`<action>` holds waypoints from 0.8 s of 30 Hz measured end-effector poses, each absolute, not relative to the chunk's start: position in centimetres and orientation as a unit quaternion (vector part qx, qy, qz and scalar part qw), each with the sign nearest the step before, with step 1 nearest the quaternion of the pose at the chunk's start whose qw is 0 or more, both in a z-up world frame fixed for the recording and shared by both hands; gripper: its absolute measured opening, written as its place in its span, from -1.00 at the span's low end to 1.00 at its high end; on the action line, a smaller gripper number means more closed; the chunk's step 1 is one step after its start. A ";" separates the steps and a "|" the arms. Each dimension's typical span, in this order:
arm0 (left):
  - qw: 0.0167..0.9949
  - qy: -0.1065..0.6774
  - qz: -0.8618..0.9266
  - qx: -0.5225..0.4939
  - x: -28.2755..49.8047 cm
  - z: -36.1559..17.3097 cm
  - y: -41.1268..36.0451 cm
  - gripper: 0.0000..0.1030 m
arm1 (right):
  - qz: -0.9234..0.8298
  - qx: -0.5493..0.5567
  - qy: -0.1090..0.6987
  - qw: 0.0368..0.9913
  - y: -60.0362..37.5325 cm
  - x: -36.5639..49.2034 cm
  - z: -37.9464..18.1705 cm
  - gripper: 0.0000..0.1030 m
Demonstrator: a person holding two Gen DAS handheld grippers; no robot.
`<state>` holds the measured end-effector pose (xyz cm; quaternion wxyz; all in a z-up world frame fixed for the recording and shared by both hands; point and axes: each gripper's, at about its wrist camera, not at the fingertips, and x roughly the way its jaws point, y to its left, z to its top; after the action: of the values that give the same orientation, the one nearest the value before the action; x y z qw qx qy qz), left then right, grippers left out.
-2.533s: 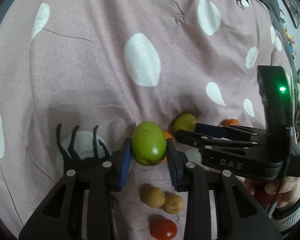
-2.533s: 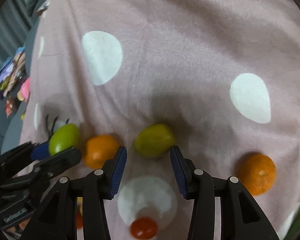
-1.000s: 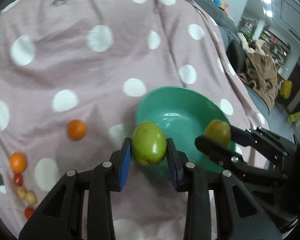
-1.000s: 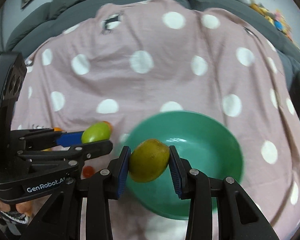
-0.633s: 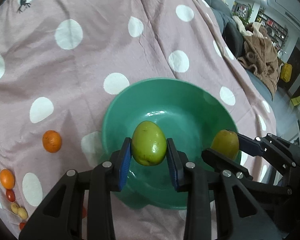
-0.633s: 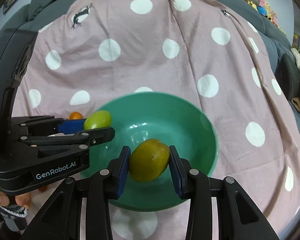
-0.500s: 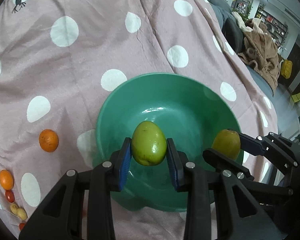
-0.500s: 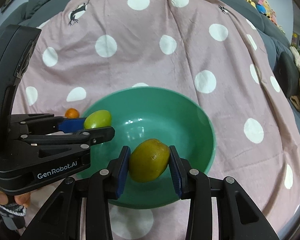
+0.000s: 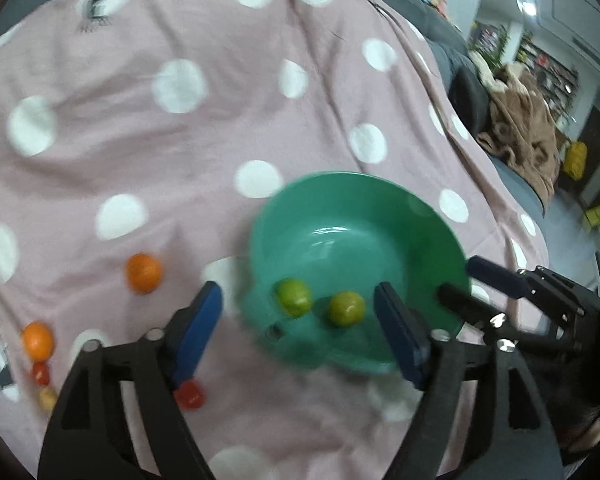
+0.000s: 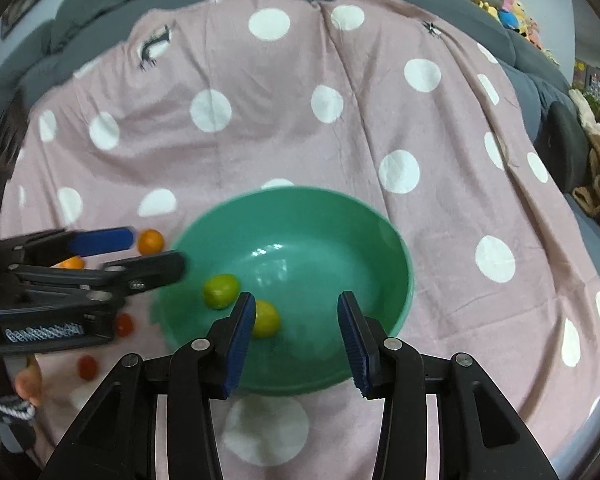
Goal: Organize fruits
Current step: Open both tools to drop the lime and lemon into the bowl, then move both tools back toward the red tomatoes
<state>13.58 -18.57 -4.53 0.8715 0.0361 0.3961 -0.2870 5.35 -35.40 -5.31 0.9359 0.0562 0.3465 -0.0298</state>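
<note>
From the left wrist view, the left tongs (image 9: 298, 320) are opening wide, with nothing pinched. Between their tips, lower in the green bowl (image 9: 380, 208), lie two green fruits (image 9: 294, 297), close together.

From the right wrist view, the right tongs (image 10: 296, 326) are also opening and empty; the yellowish fruit (image 10: 266, 319) lies beside the left tip.

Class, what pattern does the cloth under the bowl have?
The cloth is pink with white polka dots, clearest in the right wrist view.

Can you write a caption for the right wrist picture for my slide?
Two round green fruits lie in the green plastic bowl as the right gripper opens empty above the pink dotted blanket.
</note>
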 end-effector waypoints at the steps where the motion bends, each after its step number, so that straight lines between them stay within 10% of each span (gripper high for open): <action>1: 0.874 0.397 -0.279 0.030 13.2 -4.5 -17.4 0.59 | -0.021 0.064 0.341 0.937 -35.4 4.9 -5.2 -0.16; 24: 0.872 0.463 -0.117 -0.108 1.5 -10.9 5.0 0.56 | 0.161 0.036 0.381 0.910 -23.3 1.5 -8.4 -0.15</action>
<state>1.49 5.03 -10.95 0.8717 -0.1080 0.4634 -0.1174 1.54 -23.27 -8.45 0.9099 0.0361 0.3806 0.1610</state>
